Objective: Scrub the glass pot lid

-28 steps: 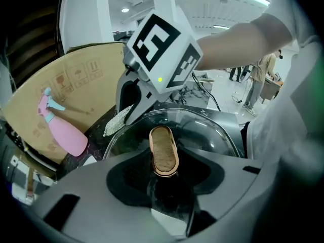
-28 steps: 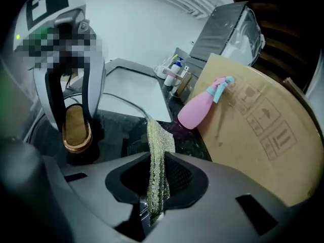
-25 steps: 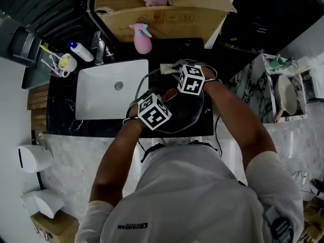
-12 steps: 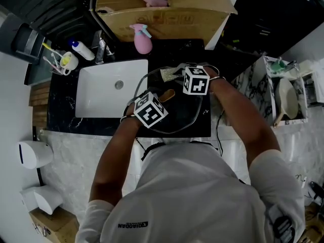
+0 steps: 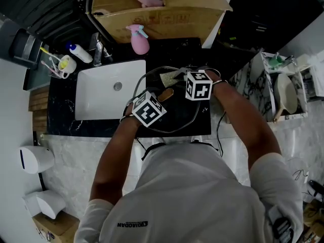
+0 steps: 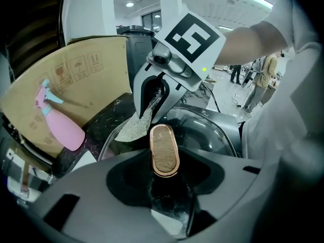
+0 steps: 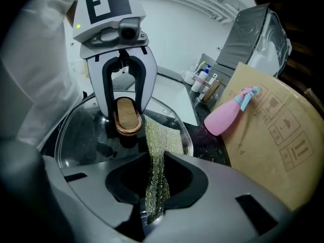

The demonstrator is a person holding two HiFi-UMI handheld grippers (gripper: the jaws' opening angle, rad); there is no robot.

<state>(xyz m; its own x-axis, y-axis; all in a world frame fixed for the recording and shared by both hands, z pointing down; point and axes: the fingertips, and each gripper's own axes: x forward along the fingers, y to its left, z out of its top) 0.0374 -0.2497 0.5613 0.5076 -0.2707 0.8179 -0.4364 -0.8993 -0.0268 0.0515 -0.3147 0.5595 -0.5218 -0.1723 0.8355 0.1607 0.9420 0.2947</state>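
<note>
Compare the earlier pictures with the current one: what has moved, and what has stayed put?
The right gripper, shut on the glittery mesh scouring cloth, has slid slightly right and toward the person over the round glass pot lid. The left gripper edged slightly left, still clamped on the oval wooden lid handle. Nothing was taken or released. The lid, pink spray bottle and white sink stayed put.

Seeing glass pot lid (image 5: 178, 113) lying on counter (image 5: 172, 52) at 3 o'clock from sink (image 5: 96, 97), scouring cloth (image 5: 168, 77) draping over its 12 o'clock rim; spray bottle (image 5: 137, 42) standing at lid's 11 o'clock, before cardboard box (image 5: 167, 19).
</note>
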